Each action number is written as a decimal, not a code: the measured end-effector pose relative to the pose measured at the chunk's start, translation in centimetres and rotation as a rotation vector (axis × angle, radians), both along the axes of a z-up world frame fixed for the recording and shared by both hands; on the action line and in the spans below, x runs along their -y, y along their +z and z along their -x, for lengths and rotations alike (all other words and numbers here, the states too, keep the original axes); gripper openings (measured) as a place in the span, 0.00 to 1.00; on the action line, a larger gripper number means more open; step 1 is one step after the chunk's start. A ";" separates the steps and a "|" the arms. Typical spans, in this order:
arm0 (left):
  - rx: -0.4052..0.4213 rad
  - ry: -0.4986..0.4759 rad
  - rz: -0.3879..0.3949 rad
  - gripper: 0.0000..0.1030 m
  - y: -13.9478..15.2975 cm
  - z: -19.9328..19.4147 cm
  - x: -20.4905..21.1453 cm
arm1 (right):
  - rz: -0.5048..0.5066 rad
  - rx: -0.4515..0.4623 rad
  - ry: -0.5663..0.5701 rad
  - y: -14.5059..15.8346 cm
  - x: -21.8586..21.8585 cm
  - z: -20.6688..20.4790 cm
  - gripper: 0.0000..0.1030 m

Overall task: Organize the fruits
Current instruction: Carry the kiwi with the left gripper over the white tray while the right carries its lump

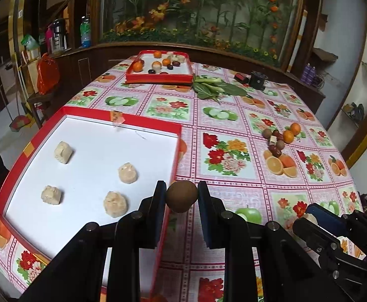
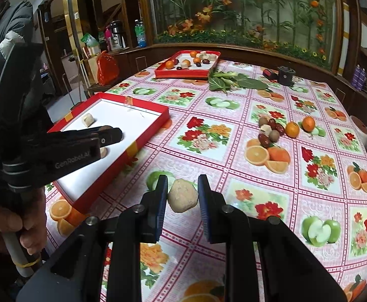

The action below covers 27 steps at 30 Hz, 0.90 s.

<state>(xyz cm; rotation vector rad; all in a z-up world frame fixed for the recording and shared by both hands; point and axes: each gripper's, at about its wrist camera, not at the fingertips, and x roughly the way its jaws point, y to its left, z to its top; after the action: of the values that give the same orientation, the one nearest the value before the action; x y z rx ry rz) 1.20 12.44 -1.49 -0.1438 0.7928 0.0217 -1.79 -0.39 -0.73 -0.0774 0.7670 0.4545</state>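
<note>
1. Left gripper [image 1: 181, 196] is clenched on a round brown fruit [image 1: 181, 195], held above the right wall of the near red tray [image 1: 123, 119].
2. Right gripper [image 2: 182, 195] is clenched on a pale lumpy piece [image 2: 182, 195], held above the counter [image 2: 233, 136] to the right of the near red tray [image 2: 143, 136].
3. Near red tray: white floor, four pale lumps [image 1: 127, 172] lying well apart on it.
4. Loose pile [image 1: 282, 138] on the counter, right of centre: oranges, brown fruits, dark red dates and one pale piece, lying close together.
5. Far red tray [image 1: 158, 78] at the counter's far edge holds mixed fruit.
6. Green leaves [image 1: 216, 88] lie just beside the far red tray.
</note>
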 end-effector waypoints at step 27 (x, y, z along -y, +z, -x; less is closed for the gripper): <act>-0.033 0.248 -0.023 0.23 -0.5 -0.3 -8.5 | -0.096 0.029 0.155 1.8 -8.0 -3.3 0.26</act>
<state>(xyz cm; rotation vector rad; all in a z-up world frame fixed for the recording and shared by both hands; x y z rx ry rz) 1.53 20.92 -2.02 -0.2198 0.8033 0.2676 1.52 7.61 1.11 -0.0538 0.7119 0.6359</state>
